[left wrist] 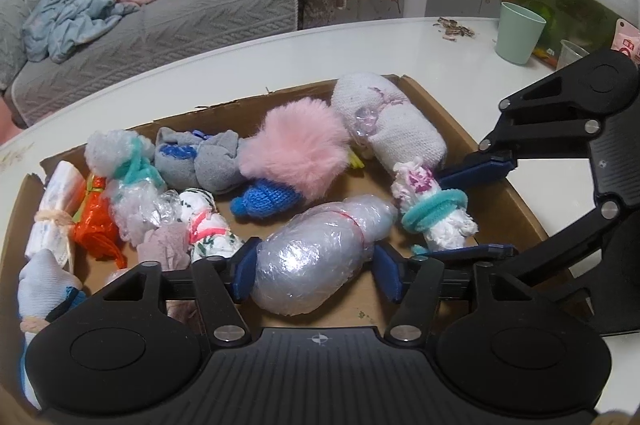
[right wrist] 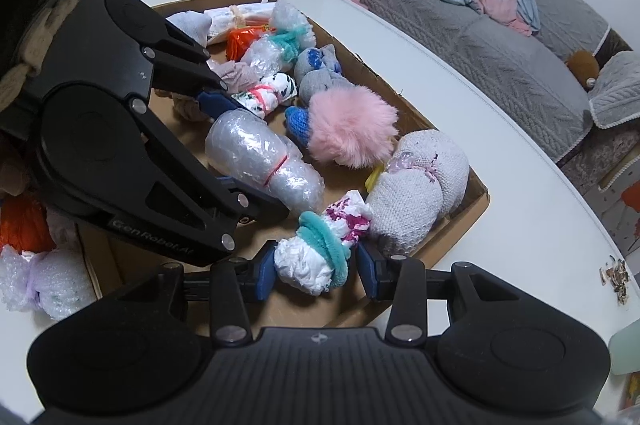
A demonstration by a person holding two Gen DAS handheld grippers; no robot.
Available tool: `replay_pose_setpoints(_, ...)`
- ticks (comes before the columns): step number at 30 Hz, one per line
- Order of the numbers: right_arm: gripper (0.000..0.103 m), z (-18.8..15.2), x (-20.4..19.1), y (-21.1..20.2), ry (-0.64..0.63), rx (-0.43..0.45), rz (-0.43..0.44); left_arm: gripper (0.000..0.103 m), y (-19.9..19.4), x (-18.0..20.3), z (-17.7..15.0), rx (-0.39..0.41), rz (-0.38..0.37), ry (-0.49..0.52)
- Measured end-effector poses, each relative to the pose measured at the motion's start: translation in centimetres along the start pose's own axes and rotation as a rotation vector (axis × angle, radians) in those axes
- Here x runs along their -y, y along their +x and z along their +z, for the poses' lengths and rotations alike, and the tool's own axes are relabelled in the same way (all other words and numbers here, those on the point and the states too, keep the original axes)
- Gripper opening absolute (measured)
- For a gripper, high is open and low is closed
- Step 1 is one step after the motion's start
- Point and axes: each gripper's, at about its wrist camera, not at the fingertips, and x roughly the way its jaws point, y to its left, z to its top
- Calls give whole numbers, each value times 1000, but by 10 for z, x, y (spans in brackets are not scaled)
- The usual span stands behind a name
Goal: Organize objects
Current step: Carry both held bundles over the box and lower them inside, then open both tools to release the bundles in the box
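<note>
Left wrist view, step: we judge we are about to grip the bubble-wrap bundle (left wrist: pixel 320 253) lying in the cardboard tray (left wrist: pixel 516 201) on the white tabletop (left wrist: pixel 280 57); to do it well we close squarely on its fat middle, away from the red band, so the slippery film does not squirt out.
Left wrist view, jaws: the left gripper (left wrist: pixel 316 275) stands wide, its blue pads flanking the bundle, at or very near the film; we cannot tell whether they press it.
Left wrist view, neighbours: the pink pompom (left wrist: pixel 296 153) and blue knitted piece (left wrist: pixel 266 199) lie just beyond.
Right wrist view, step: we centre on the white floral cloth roll (right wrist: pixel 316 253), ringed by a teal hair tie (right wrist: pixel 326 245), near the tray's corner.
Right wrist view, jaws: the right gripper (right wrist: pixel 316 271) is spread; one pad is against the roll, the other just clear, nothing clamped.
Right wrist view, caution: the white knitted bundle (right wrist: pixel 416 185) lies just beside the roll.
</note>
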Motion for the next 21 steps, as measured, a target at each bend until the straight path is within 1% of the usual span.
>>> replay_pose_setpoints(4, 39, 0, -1, -2, -9, 0, -8, 75, -3, -3, -1, -7, 4, -15)
replay_pose_setpoints(7, 41, -1, -3, -6, -11, 3, -14, 81, -5, -6, -1, -17, 7, -34)
replay_pose_setpoints(12, 49, -1, -6, -9, -12, 13, -23, 86, -11, -8, -1, -21, 7, -51)
replay_pose_setpoints(17, 50, 1, -7, -11, -13, 12, -37, 94, -17, -8, -1, -19, -10, -70)
replay_pose_setpoints(21, 54, 2, -9, -14, -12, 15, -46, 98, -24, -7, -1, -14, -8, -70)
